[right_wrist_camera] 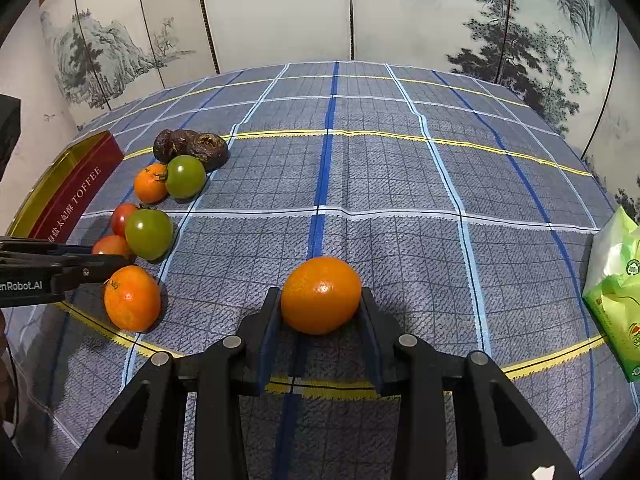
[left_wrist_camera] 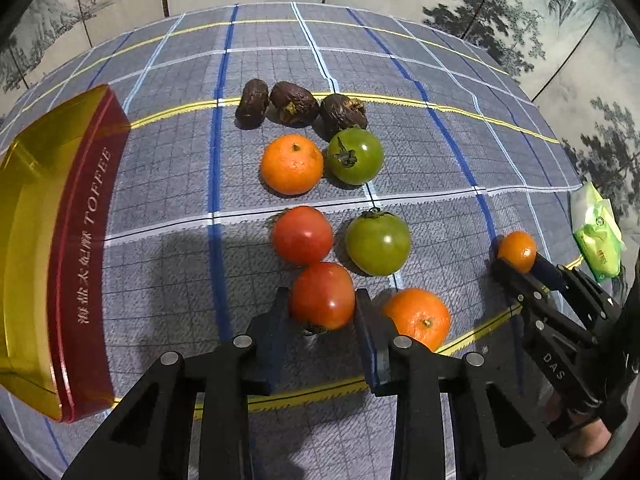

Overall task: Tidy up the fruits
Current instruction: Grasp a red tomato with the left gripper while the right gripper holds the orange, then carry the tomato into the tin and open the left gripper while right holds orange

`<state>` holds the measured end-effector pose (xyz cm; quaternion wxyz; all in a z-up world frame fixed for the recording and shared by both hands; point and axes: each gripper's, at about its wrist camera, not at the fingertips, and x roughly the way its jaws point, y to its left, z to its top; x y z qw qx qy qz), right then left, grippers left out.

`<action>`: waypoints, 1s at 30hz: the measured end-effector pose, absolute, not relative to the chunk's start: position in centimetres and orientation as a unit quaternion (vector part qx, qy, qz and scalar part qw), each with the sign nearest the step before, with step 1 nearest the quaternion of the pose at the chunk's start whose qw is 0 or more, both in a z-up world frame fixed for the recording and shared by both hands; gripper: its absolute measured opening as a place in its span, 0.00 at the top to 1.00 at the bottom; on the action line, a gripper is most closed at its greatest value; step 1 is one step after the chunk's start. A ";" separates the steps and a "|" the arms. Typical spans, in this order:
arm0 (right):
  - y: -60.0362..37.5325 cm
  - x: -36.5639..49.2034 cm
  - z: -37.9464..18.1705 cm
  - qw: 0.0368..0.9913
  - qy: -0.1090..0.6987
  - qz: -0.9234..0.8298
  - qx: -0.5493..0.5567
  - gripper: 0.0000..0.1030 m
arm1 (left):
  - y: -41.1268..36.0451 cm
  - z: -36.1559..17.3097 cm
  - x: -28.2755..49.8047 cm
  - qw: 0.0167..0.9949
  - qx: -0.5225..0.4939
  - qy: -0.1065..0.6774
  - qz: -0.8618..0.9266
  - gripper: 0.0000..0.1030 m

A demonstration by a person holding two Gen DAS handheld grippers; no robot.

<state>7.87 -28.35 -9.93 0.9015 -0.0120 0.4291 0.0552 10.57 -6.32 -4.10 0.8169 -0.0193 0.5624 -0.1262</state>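
nearest the left camera, the left gripper point(left_wrist_camera: 322, 312) is clamped on a red tomato point(left_wrist_camera: 322, 295), one finger pressed against each side of it, low over the checked tablecloth point(left_wrist_camera: 160, 264). just beside its right finger lies an orange point(left_wrist_camera: 418, 317), close enough that i cannot tell whether they touch. beyond the held tomato a second red tomato point(left_wrist_camera: 302, 234) sits right against it, with a green tomato point(left_wrist_camera: 377, 240) near its right side. farther back another orange point(left_wrist_camera: 292, 164) and another green tomato point(left_wrist_camera: 355, 156) sit side by side, touching or nearly so, and behind them three dark wrinkled fruits point(left_wrist_camera: 298, 104) lie in a row on a yellow stripe of the cloth. a red and gold toffee tin point(left_wrist_camera: 80, 248) stands open at the left edge of the table, well apart from the fruit. over on the right, the right gripper point(right_wrist_camera: 320, 300) is closed on a third orange point(right_wrist_camera: 321, 294), its two fingers snug on either side, and this orange is well apart from the cluster of fruit, which shows at the left of the right camera's view. a green plastic packet point(right_wrist_camera: 616, 296) lies at the right edge of the table, near the right gripper. painted screens point(right_wrist_camera: 280, 12) with trees and hills stand behind the table.
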 end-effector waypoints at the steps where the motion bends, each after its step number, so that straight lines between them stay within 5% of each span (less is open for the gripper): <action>1: -28.3 7.9 -9.9 0.901 0.430 0.054 -0.012 0.67 | -6.2 -3.9 10.5 0.819 -0.019 0.560 -0.126 0.69; 15: -28.0 8.1 -10.0 0.900 0.433 0.046 -0.021 0.67 | -3.0 -0.8 8.7 0.830 -0.023 0.540 -0.138 0.69; 30: -27.5 8.3 -10.1 0.897 0.439 0.038 -0.031 0.67 | 12.3 0.8 9.0 0.857 -0.021 0.515 -0.002 0.69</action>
